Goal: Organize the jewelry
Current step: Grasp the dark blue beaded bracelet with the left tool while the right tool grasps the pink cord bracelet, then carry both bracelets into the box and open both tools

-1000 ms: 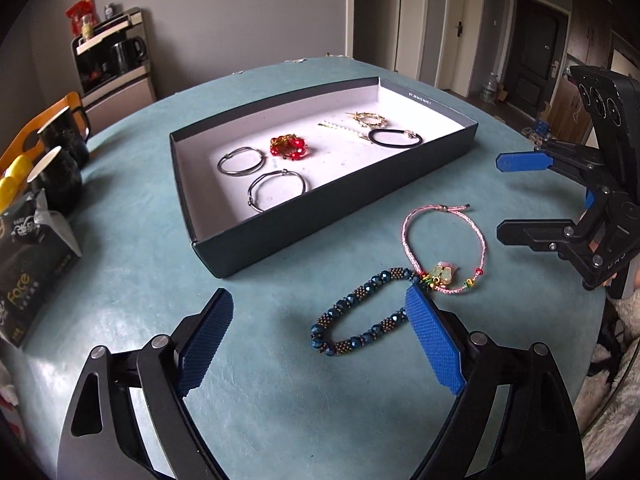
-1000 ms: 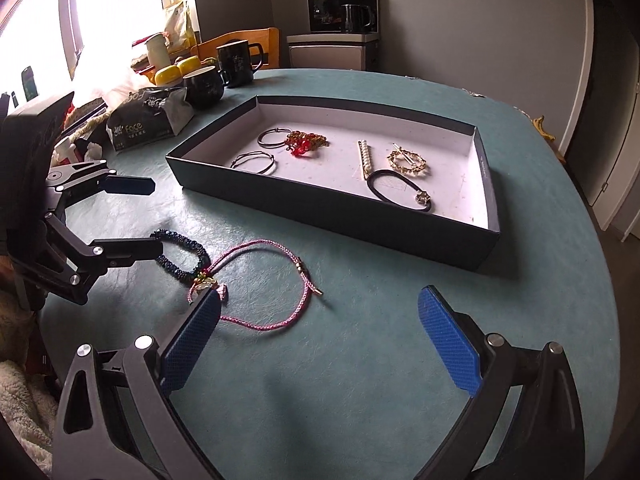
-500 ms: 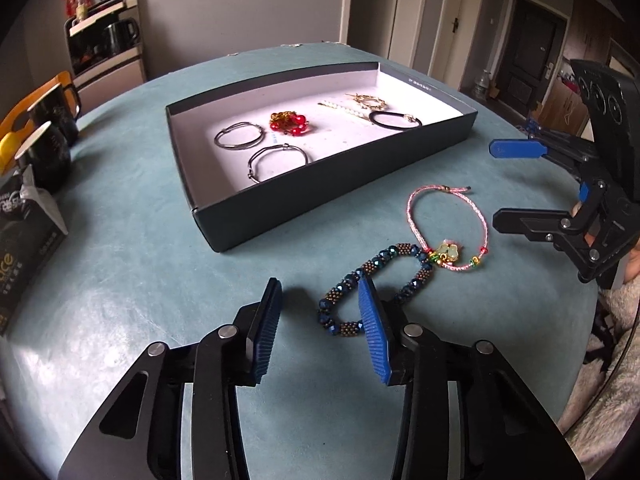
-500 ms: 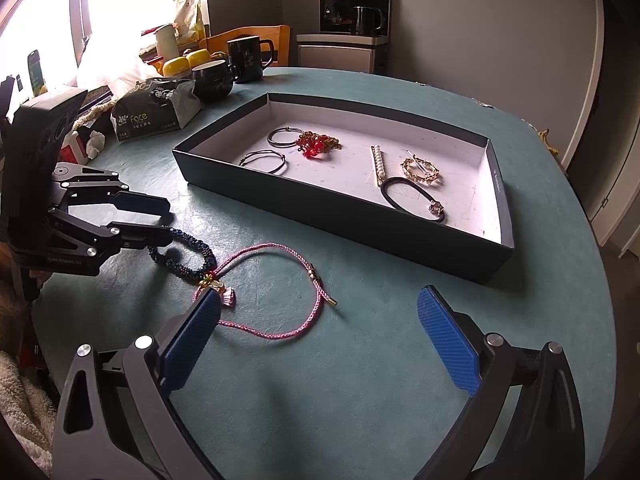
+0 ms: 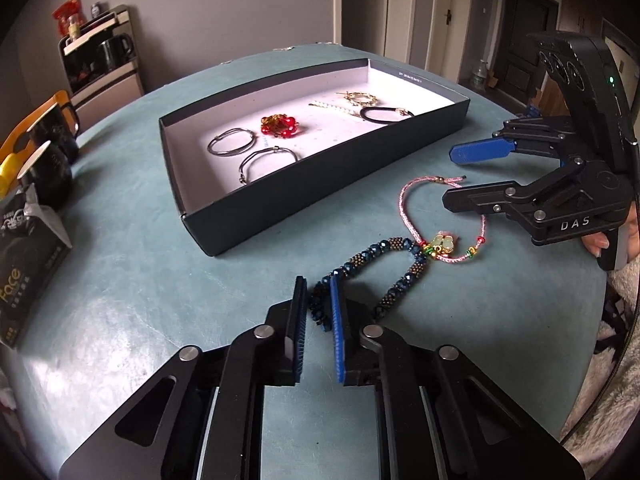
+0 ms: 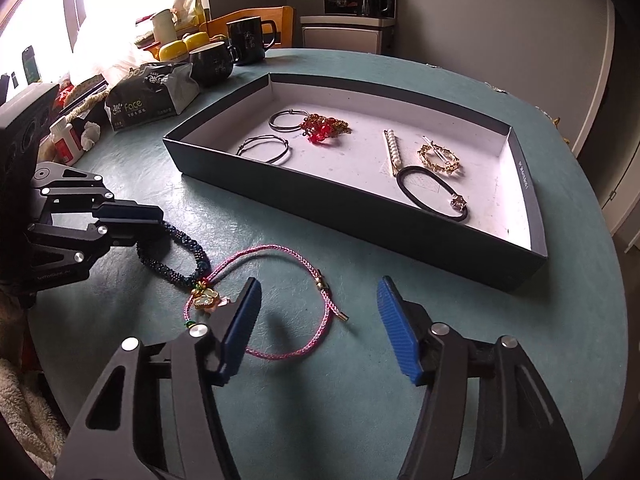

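On the teal round table (image 5: 132,280), a shallow dark box (image 5: 320,196) with a white floor serves as the collection tray. Six pieces already lie inside it: two plain metal bangles (image 6: 266,148), a red bead cluster (image 6: 324,128), a pearl hair clip (image 6: 394,152), a gold openwork brooch (image 6: 438,158) and a black hair tie (image 6: 432,194).

Two pieces remain outside the box, on the table just in front of its near wall. The dark blue beaded bracelet (image 5: 394,270) lies nearest the left gripper (image 5: 318,308). That gripper is clenched on the bracelet's near end, with the beads pinched between the two blue pads. The bracelet rests on the table surface; it is not yet lifted.

The pink cord bracelet (image 6: 280,304), with its green-and-gold charm, touches the far end of the beaded bracelet at the charm. The right gripper (image 6: 316,320) sits low over this cord. Its jaws are closing, with part of the cord loop between them, but the pads do not yet press on it.

Status, as judged from this layout: most of the sorting is complete. The remaining work is to raise each of the two bracelets, carry it over the box wall and set it down on a bare part of the white floor. Because charm and beads touch, lifting one bracelet may drag the other; separate them with care.
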`<state>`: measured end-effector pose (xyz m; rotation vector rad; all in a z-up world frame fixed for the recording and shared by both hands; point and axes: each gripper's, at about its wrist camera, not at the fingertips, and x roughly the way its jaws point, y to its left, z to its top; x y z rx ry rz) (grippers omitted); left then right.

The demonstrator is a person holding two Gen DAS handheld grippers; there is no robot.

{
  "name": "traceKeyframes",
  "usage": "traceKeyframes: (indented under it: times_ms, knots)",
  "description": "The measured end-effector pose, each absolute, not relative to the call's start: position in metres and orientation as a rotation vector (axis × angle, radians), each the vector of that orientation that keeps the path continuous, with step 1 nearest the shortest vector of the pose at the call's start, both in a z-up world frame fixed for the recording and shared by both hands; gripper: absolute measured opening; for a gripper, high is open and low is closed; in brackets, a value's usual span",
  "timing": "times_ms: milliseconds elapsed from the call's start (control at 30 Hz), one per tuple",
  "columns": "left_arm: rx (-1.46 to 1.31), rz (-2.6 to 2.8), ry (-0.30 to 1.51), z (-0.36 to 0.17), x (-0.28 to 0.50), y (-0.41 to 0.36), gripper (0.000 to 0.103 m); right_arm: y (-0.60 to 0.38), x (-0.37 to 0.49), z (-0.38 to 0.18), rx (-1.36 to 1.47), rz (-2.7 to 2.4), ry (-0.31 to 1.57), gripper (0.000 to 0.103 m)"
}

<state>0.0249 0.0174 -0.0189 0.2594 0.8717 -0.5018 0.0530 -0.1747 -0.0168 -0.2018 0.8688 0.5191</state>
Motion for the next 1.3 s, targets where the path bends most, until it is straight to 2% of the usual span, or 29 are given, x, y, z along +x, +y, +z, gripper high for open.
traceKeyframes:
  times_ms: [67,133,200,267,500,900,1300]
  knots:
    - [0.25,-0.504,0.874,-0.019,0.026,0.018,0.007,-0.173,0.054,-0.018,-0.209,0.522,0.879,0.046]
    - [0.268,-0.496,0.869,-0.019,0.024,0.016,0.007,-0.172,0.054,-0.019,-0.219,0.521,0.876,0.032]
    - [0.275,-0.504,0.867,-0.019,0.024,0.014,0.007,-0.171,0.053,-0.019,-0.226,0.538,0.873,0.022]
    - [0.275,-0.507,0.865,-0.018,0.023,0.014,0.007,-0.169,0.052,-0.019,-0.237,0.549,0.87,0.006]
    - [0.262,-0.515,0.814,-0.01,0.017,0.015,0.007,-0.174,0.044,-0.008,-0.228,0.536,0.8,0.005]
    - [0.267,-0.497,0.673,0.037,0.002,0.019,0.007,-0.195,0.033,0.038,-0.187,0.481,0.623,0.005]
    - [0.284,-0.468,0.568,0.081,0.022,0.015,0.007,-0.221,0.061,0.089,-0.121,0.365,0.468,0.005]
